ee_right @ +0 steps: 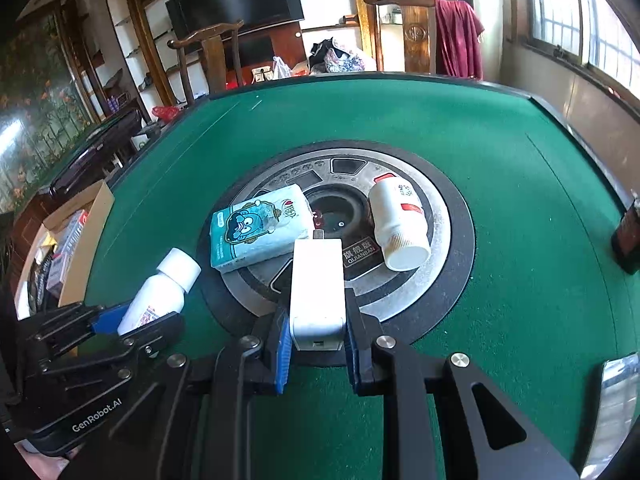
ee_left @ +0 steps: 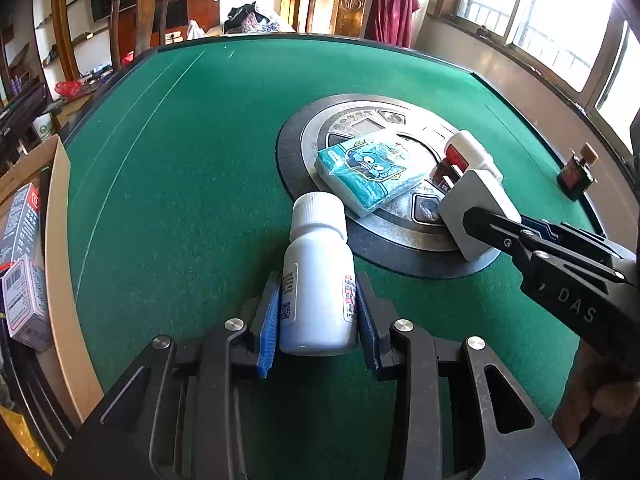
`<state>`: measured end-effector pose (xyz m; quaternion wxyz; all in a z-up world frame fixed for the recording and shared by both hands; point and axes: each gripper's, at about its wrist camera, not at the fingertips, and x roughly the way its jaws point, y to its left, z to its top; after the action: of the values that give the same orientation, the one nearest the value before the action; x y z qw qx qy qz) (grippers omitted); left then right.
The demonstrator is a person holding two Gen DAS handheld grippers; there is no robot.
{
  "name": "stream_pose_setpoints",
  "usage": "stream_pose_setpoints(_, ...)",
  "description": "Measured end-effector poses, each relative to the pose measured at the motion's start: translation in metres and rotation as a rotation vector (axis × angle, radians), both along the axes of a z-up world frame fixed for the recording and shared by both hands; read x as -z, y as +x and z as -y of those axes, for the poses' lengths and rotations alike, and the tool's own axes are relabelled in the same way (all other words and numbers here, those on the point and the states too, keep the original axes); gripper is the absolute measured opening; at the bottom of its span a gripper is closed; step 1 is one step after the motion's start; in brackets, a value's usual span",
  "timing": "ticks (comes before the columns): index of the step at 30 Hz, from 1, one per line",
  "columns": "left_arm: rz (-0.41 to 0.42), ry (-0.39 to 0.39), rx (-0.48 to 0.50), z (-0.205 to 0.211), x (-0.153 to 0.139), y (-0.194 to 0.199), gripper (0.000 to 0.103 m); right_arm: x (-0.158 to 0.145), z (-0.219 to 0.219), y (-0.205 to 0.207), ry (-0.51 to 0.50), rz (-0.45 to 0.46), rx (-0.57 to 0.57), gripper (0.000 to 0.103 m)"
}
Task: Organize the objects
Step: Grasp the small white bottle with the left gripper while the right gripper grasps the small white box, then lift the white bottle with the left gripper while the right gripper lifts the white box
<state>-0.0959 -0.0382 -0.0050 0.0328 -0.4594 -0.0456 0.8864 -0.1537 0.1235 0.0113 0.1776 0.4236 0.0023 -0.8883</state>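
Counting two white bottles [ee_right: 160,296], one tissue pack [ee_right: 260,228], one charger [ee_right: 318,288].

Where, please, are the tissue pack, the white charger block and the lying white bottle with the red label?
tissue pack [ee_right: 260,226], right wrist view, printed top face
white charger block [ee_right: 317,280], right wrist view, top face
lying white bottle [ee_right: 394,216], right wrist view, side

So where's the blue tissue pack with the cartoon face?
The soft blue cartoon-printed tissue pack lies on the left part of the round silver centre panel of the green felt table, in both wrist views, apart from both tools.
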Motion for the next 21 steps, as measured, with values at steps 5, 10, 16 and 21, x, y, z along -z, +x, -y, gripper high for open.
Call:
stream_pose_setpoints(5,-0.006,-0.014,-0.001,-0.001,0.0,0.002,0.034,0.003,-0.001,-0.001,-0.013,0.015,0.01,0.021)
stream_pose_setpoints(10,-0.044,-0.041,-0.012,-0.002,-0.006,0.007,0.034,-0.001,-0.006,0.002,-0.062,0.037,0.027,0.021)
stream_pose_setpoints(16,-0.138,-0.079,-0.048,-0.002,-0.022,0.016,0.034,-0.015,-0.008,0.01,-0.137,0.009,0.027,0.021)
stream_pose_setpoints(21,-0.214,-0.101,-0.072,-0.002,-0.034,0.024,0.034,-0.023,-0.008,0.017,-0.181,-0.003,0.008,0.021)
